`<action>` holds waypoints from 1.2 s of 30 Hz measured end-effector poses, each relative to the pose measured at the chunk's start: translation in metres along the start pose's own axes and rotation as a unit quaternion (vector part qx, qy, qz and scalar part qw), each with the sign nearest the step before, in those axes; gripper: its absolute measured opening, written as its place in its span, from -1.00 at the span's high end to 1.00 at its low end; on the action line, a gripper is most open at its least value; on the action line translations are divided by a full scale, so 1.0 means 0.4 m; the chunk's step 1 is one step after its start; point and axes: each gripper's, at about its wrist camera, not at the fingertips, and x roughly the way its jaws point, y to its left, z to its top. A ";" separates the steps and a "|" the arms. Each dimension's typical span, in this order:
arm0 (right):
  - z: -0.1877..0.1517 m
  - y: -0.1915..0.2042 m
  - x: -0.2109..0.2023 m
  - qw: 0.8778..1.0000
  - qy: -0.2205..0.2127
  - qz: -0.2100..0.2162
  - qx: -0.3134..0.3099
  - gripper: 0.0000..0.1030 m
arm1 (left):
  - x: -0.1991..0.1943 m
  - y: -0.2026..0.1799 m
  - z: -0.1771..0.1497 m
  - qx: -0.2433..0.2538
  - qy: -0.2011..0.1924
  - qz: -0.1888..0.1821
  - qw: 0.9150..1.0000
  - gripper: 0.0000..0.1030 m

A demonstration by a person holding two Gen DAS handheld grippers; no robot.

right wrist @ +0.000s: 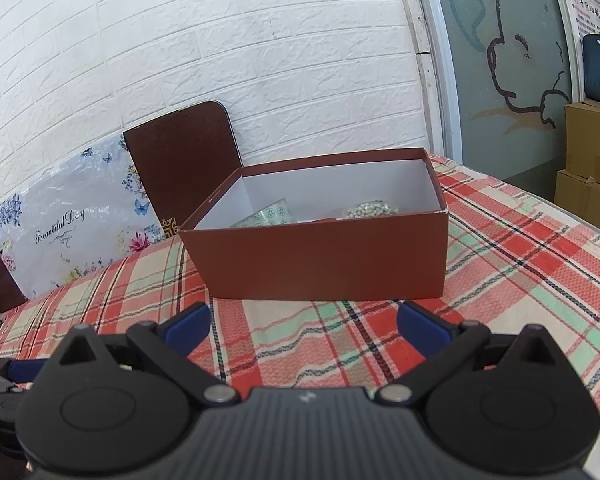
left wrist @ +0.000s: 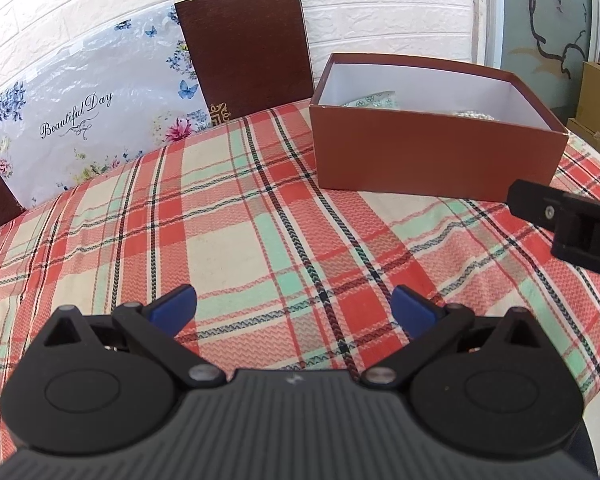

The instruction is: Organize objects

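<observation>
A brown cardboard box (left wrist: 432,156) with a white inside stands open on the plaid tablecloth (left wrist: 228,232), also in the right wrist view (right wrist: 324,260). Inside it lie a green-patterned packet (right wrist: 270,215) and a bag of pale beads (right wrist: 370,210). My left gripper (left wrist: 294,306) is open and empty, low over the cloth, well short of the box. My right gripper (right wrist: 303,322) is open and empty just in front of the box's near wall. Part of the right gripper shows at the right edge of the left wrist view (left wrist: 568,226).
A brown chair back (left wrist: 248,48) and a floral "Beautiful Day" bag (left wrist: 88,112) stand behind the table against a white brick wall. Cardboard cartons (right wrist: 592,152) are stacked at the far right past the table's edge.
</observation>
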 end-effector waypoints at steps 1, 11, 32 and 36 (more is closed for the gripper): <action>-0.001 0.001 0.001 1.000 0.000 0.000 0.000 -1.00 | -0.001 -0.001 -0.001 0.001 -0.001 0.001 1.000 -1.00; -0.001 0.002 0.006 1.000 -0.002 -0.004 -0.001 -1.00 | 0.000 0.001 0.004 0.001 -0.005 0.001 1.000 -1.00; 0.000 0.008 0.013 1.000 -0.010 -0.013 -0.012 -1.00 | 0.010 0.008 0.000 -0.002 0.002 -0.004 1.000 -1.00; -0.004 0.010 0.017 1.000 -0.007 -0.010 -0.017 -1.00 | 0.010 0.009 0.000 -0.003 0.002 -0.005 1.000 -1.00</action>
